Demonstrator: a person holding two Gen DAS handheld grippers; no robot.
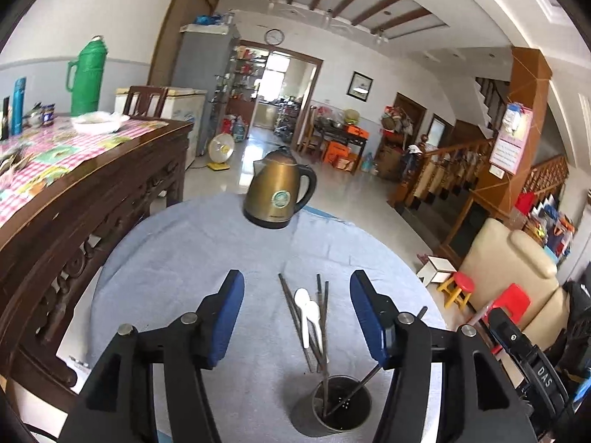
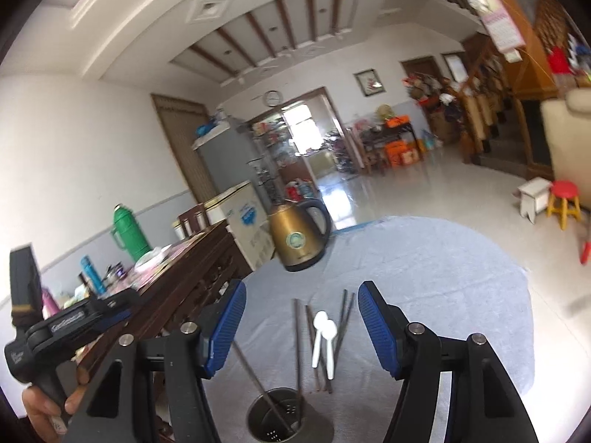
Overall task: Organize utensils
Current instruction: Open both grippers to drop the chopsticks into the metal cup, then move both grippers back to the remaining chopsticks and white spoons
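A perforated metal utensil cup [image 1: 341,406] [image 2: 276,419] stands on the blue-grey cloth at the near edge, with a few dark chopsticks [image 1: 364,378] [image 2: 258,380] leaning in it. Beyond it lie two white spoons [image 1: 308,313] [image 2: 323,336] among several loose dark chopsticks [image 1: 293,313] [image 2: 345,317]. My left gripper [image 1: 296,277] is open above the cup, nothing between its blue pads. My right gripper [image 2: 303,287] is open too, over the same pile, holding nothing. The left gripper's body [image 2: 55,328] shows in the right wrist view, held by a hand [image 2: 40,406].
A brass-coloured kettle [image 1: 279,192] [image 2: 297,238] stands at the far edge of the cloth-covered table [image 1: 177,258]. A carved wooden table [image 1: 92,192] with a green thermos [image 1: 86,75] and jars flanks the left. Small stools [image 1: 460,288] and a cream sofa [image 1: 509,258] sit on the right.
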